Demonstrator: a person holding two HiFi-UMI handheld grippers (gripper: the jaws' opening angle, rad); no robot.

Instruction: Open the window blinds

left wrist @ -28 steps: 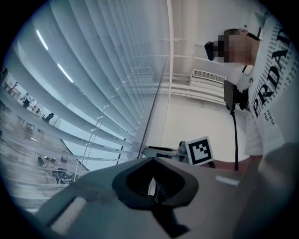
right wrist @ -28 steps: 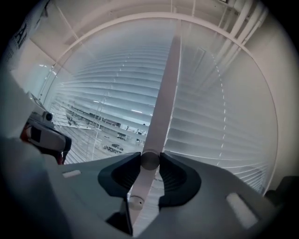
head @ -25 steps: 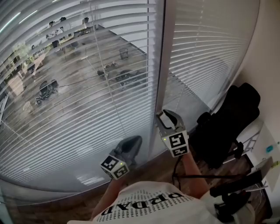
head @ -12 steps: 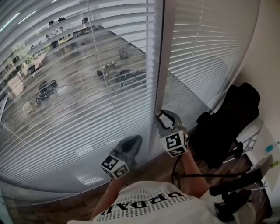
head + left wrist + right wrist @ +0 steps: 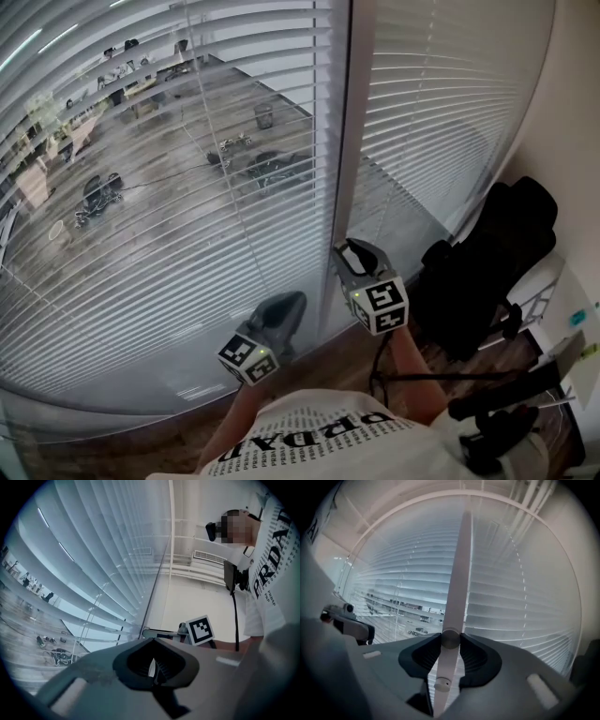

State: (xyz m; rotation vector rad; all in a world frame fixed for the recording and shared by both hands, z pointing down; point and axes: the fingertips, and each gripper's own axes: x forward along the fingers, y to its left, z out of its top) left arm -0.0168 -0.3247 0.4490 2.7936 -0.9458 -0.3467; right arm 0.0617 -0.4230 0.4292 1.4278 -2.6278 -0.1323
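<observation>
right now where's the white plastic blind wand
The white wand hangs mid right gripper view, before the slatted blinds, clamped in the right gripper, whose jaws have just been closing.

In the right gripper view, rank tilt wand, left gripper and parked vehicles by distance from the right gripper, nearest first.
1. Tilt wand, in the just-closing jaws of the right gripper.
2. Left gripper, at left.
3. Parked vehicles, beyond the blinds.

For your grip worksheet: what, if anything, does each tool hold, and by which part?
The right tool grips the blinds' tilt wand near its lower end. The left tool has its jaws together; nothing visibly held.
</observation>
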